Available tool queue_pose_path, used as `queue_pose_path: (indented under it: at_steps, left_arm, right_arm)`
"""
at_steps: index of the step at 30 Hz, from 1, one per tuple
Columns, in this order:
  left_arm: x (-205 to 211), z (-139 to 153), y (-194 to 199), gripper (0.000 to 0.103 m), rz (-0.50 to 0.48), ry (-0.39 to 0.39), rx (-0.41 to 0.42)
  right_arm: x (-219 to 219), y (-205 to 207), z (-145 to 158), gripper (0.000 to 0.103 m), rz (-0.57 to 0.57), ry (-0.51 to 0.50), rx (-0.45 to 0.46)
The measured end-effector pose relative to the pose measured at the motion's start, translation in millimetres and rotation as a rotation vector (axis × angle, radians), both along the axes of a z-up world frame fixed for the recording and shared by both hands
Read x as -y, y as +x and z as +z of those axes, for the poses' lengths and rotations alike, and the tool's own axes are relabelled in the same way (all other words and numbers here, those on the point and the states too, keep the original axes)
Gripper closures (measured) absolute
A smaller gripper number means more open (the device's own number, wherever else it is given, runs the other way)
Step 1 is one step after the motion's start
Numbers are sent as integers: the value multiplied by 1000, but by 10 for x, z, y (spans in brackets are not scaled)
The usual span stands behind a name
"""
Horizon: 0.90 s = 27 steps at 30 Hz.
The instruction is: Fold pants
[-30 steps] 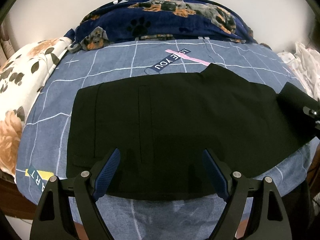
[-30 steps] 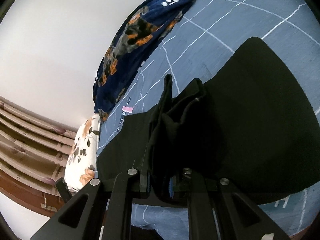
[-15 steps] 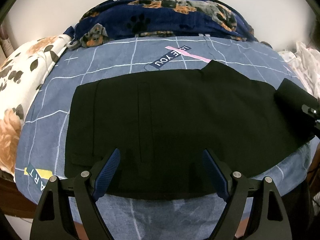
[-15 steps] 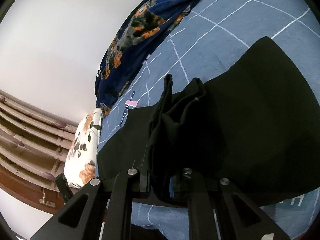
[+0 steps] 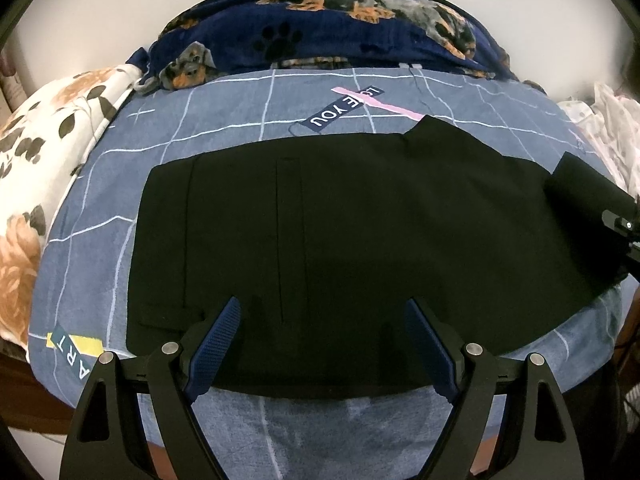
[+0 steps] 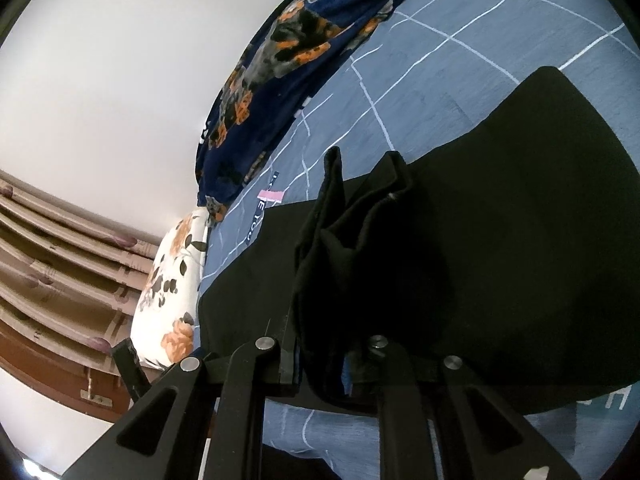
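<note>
Black pants (image 5: 320,220) lie flat across the blue checked sheet (image 5: 224,120). My left gripper (image 5: 322,308) hovers open over their near edge, with nothing between its blue pads (image 5: 218,340). At the right, one end of the pants (image 5: 580,192) is lifted and doubled over, held by my right gripper (image 5: 624,224). In the right wrist view that bunched cloth (image 6: 352,240) stands up between the narrow jaws of the right gripper (image 6: 324,360). The jaws are opening slightly, and the cloth still fills the gap and hides the pads.
A navy dog-print blanket (image 5: 340,28) is heaped along the wall side of the bed. A floral pillow (image 5: 40,140) lies at the left and pale clothes (image 5: 608,120) at the right. A wooden headboard (image 6: 60,260) stands behind the pillow. The sheet's near edge drops off below my left gripper.
The right wrist view has tilted a little, and the bunched cloth stays between its jaws. The left gripper and the flat part of the pants have not moved.
</note>
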<state>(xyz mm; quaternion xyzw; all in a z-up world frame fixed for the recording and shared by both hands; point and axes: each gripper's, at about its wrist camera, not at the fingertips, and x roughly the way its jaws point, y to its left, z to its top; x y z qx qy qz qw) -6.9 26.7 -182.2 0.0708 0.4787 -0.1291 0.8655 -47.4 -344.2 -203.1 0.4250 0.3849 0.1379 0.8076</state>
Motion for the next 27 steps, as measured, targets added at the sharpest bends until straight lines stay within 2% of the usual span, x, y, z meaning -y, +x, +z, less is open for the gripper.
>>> queue_pose_path:
  at_steps: [27]
  left_arm:
    - [37,-54,12,19,-15,19,-24]
  right_arm:
    - [-222,65,-39,86,65,-61,-6]
